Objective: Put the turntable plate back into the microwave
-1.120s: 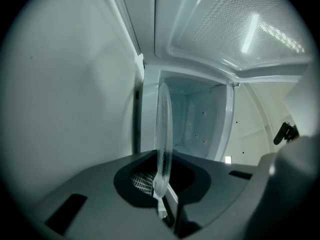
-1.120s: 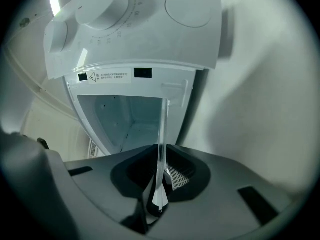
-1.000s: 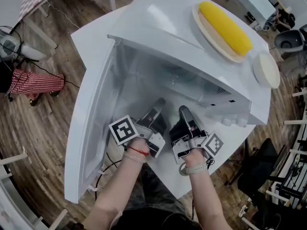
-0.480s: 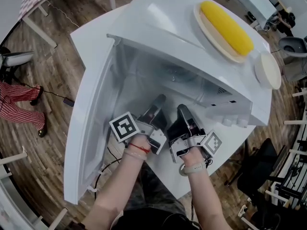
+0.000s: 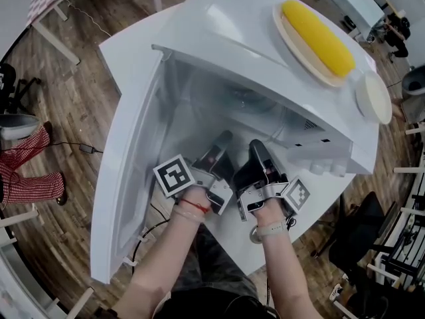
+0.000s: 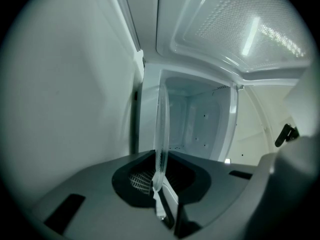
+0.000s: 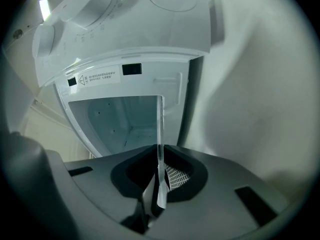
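1. Left hand-held gripper [image 5: 221, 141] and right hand-held gripper [image 5: 257, 150] are edging slightly rightward at the microwave [image 5: 219, 25] mouth.
2. Both are clamping the turntable plate [image 6: 161, 134] by its rim, probably sharing its weight for level entry.

Head view brightly, evenly lit, edges bent by wide-angle distortion, gripper views dimmer, corners blacked out, glare on microwave door [image 6: 245, 34]

The microwave [image 5: 226, 25] sits on the table [image 5: 126, 52], its door [image 5: 129, 178] open to the left. On top, near the right edge, corn [image 5: 317, 37] lies on a dish [image 5: 287, 35]. A small bowl [image 5: 373, 97] sits just right of it. Before the opening, the left gripper [image 5: 223, 138] and right gripper [image 5: 256, 146] are side by side, each with the turntable plate [image 6: 161, 134] between its jaws.
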Demonstrator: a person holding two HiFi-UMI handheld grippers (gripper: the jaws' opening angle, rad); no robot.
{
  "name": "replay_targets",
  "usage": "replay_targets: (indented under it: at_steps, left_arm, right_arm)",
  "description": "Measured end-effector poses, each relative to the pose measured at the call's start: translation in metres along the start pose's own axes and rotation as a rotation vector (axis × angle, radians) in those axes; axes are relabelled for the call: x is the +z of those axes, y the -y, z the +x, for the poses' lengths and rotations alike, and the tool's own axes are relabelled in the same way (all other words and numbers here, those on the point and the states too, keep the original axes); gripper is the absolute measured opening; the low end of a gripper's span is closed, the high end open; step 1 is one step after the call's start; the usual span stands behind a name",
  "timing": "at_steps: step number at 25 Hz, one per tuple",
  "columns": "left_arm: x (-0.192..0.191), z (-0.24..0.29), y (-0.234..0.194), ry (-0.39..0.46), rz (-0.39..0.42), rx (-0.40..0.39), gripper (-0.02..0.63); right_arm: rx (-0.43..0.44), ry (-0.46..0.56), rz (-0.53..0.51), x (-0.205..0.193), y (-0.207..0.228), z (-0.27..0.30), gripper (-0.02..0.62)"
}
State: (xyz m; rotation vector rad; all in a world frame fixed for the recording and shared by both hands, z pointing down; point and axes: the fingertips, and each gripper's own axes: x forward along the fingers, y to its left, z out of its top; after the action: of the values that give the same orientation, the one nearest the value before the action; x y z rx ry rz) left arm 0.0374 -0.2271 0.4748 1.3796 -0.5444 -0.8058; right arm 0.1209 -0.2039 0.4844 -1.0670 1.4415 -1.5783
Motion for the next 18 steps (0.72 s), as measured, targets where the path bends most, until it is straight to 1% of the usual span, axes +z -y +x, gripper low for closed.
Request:
replay_targets:
  at_steps: [18]
  left_arm:
    - [-0.014,0.001,0.002,-0.074,-0.004,0.000,0.040]
  right_arm:
    - [0.006,0.051,0.016,0.020,-0.004,0.008,0.049]
